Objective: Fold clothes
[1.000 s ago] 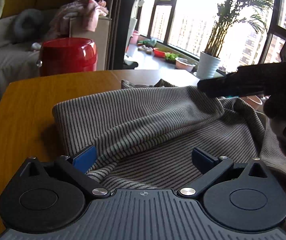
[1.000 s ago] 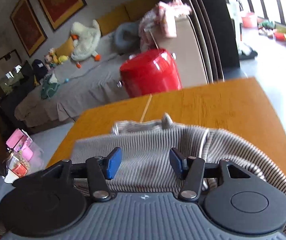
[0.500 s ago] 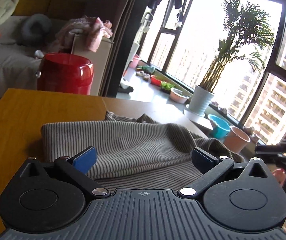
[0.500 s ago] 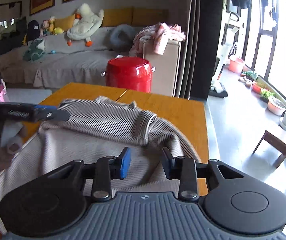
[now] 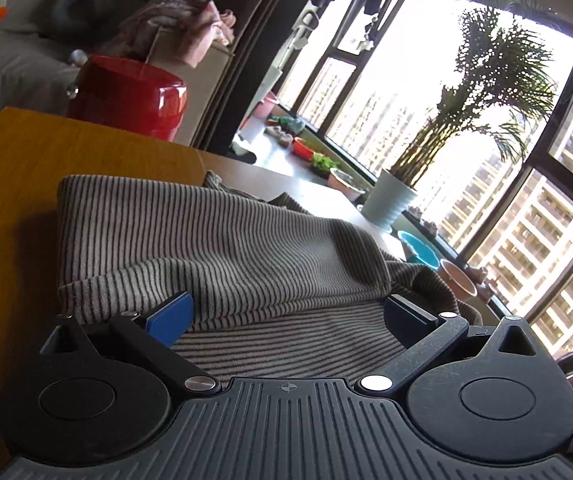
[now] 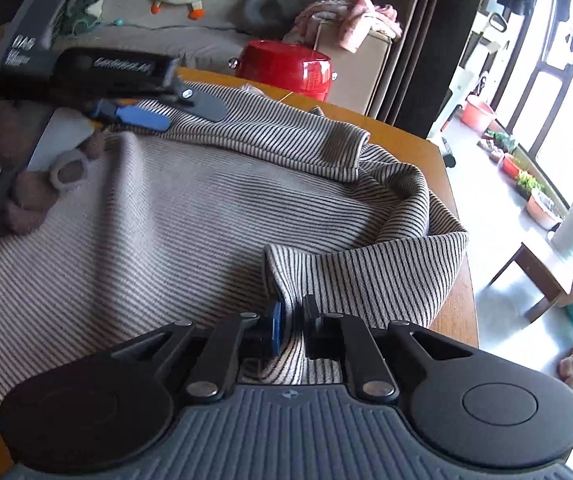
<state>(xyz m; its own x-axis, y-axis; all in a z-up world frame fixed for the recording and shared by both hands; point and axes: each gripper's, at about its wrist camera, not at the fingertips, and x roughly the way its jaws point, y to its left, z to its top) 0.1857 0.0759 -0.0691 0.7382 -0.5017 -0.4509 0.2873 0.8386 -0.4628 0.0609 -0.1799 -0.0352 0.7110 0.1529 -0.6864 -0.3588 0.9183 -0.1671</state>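
A grey knit garment with thin dark stripes (image 5: 246, 248) lies crumpled on the wooden table (image 5: 14, 168), with one part folded over on top. My left gripper (image 5: 286, 308) is open, its blue pads wide apart low over the garment's near edge, cloth between them but not pinched. In the right wrist view the same garment (image 6: 166, 208) fills the table. The jaws of my right gripper (image 6: 292, 316) are closing and pinch a raised fold at the garment's right edge. The left gripper (image 6: 188, 116) shows at the far left over the cloth, held by a hand (image 6: 26, 160).
A red round bin (image 5: 126, 96) stands on the floor just past the table's far edge. The table's right edge (image 6: 458, 272) drops to the floor, where a small stool (image 6: 542, 264) stands. A potted palm (image 5: 390, 204) and bowls line the window. A sofa with toys lies behind.
The right gripper's jaws went from half open to pinched on a fold of the garment while it swung across to the garment's right edge. The left wrist view has rolled.
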